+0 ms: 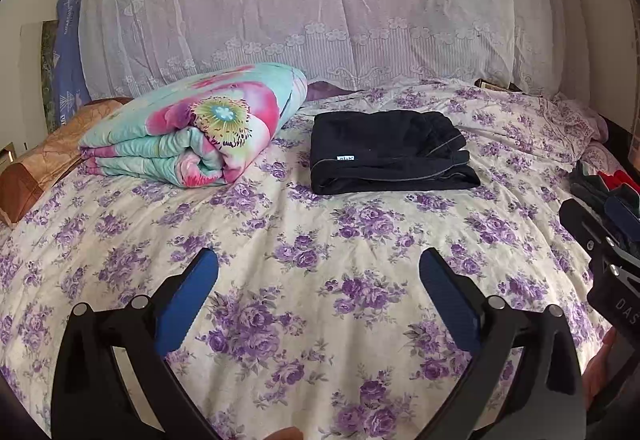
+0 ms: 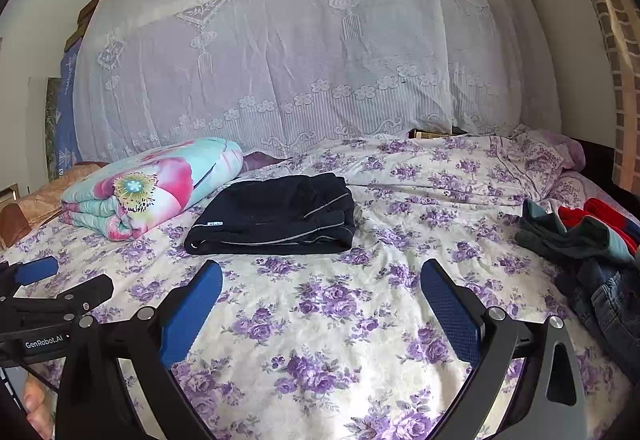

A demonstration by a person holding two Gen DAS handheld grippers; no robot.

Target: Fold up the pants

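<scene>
Both tools, left tool (image 1: 319, 304) and right tool (image 2: 322, 314), spread, empty; I see folded pants (image 1: 390, 152) on bed (image 1: 304, 320); risk: regrasp drags layers, undoes fold

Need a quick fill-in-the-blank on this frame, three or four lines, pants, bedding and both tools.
1. The dark pants lie ____ on the floral bedsheet.
2. The rolled quilt sits to the ____ of the pants.
3. The left tool and right tool both have their jaws ____.
4. The unfolded clothes pile lies at the bed's ____ edge.

Missing words: folded; left; open; right
</scene>
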